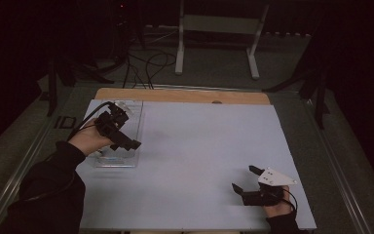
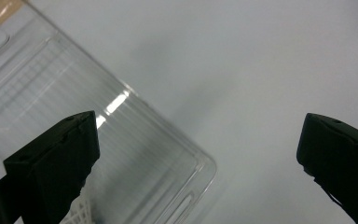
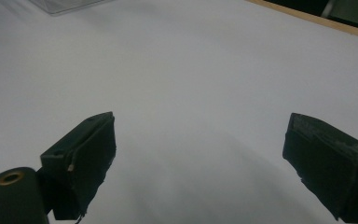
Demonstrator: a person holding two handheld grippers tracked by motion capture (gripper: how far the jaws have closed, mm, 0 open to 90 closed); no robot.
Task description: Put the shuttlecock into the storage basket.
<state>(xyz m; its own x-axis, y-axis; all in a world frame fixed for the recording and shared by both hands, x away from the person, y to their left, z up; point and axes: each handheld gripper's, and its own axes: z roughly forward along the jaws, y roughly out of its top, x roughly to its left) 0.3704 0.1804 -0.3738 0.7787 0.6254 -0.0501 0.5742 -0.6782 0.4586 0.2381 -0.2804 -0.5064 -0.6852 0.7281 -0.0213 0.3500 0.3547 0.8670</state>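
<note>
High view: clear plastic tray is lying at the bench's far-left corner. Left gripper is hovering over tray w/ fingers spread, empty. Right gripper, well apart from tray, likewise spread, empty. Tray prob. light, thin, slippery; grip at rim.

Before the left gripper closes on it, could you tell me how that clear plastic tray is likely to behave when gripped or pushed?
The clear plastic tray looks thin-walled and ribbed, so it is probably light and may flex under the open left gripper. Its glossy surface suggests it could slip. Lying flat on the smooth table, it would likely slide rather than tip.
</note>
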